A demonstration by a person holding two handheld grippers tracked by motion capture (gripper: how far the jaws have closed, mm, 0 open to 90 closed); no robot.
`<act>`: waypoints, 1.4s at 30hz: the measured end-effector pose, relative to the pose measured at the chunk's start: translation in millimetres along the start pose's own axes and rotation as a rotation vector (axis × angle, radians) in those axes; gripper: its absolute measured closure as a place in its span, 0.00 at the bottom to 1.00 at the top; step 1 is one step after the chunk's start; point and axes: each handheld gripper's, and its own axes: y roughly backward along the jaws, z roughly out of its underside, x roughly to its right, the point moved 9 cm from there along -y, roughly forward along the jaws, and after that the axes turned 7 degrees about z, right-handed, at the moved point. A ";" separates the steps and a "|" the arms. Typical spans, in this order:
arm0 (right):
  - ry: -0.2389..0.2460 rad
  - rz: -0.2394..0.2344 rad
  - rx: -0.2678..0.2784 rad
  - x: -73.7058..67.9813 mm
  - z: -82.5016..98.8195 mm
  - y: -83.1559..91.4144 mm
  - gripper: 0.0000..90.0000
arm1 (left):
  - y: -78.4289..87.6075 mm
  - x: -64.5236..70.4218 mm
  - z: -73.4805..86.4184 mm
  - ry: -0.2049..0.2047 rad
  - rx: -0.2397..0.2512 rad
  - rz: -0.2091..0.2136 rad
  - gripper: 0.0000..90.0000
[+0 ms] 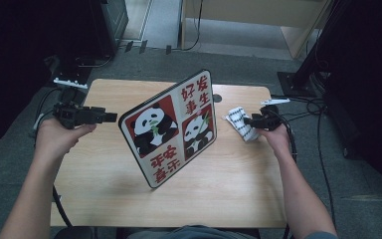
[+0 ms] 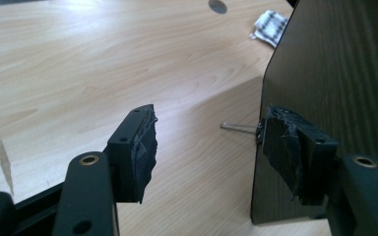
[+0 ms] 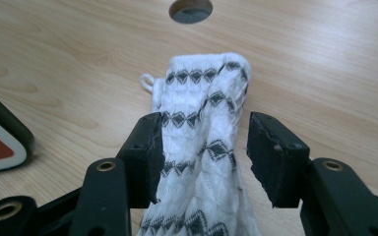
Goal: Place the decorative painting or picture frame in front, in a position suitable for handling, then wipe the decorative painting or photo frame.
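One table: the pale wooden table [image 1: 104, 169] is carrying everything; nothing on it is crowding either hand.
Board: the large rounded-corner panda sign board [image 1: 171, 127], in red, white and black, is standing tilted at the table's middle. What is propping it is staying hidden behind it.
Cloth: the white knitted cloth with black diamond rows [image 3: 202, 128] is lying at 3 o'clock of the board, near the table edge.
Right gripper: the right gripper [image 3: 204, 147] is straddling the cloth with its jaws apart. One pad is brushing the fabric and the other is standing clear, so nothing is being held yet.
Left gripper: the left gripper [image 2: 206, 142] is hovering at 9 o'clock of the board, jaws apart and empty, beside its dark back.
Doing it well: closing squarely on the cloth's bunched middle is probably giving the surest hold, while the left jaws are likely needing to steady the board's edge.
Hard to read: a thin metal pin [image 2: 238, 127] is poking out by the board's back; its purpose is unclear.
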 end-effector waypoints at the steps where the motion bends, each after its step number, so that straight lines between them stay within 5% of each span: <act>1: 0.000 0.000 0.000 0.0 0.0 0.0 0.55 | 0.0 0.0 0.0 0.000 0.000 0.000 0.42; 9: 0.007 0.011 -0.072 -0.8 13.3 -18.8 0.59 | -2.4 0.6 18.2 -0.002 0.022 0.011 0.42; 17: -0.013 -0.006 -0.101 -1.4 19.9 -25.5 0.85 | -4.9 -0.9 34.5 0.003 0.033 0.021 0.42; 23: -0.080 -0.057 -0.113 -3.1 17.1 -23.0 0.90 | -6.7 3.6 45.2 -0.006 0.038 0.029 0.41; 34: 0.026 -0.095 -0.091 -33.4 -1.8 -6.5 0.89 | -6.3 21.4 63.2 -0.026 0.052 0.054 0.41; 42: 0.037 -0.123 -0.086 -50.8 -12.4 3.6 0.89 | -8.3 43.3 75.4 -0.054 0.057 0.087 0.40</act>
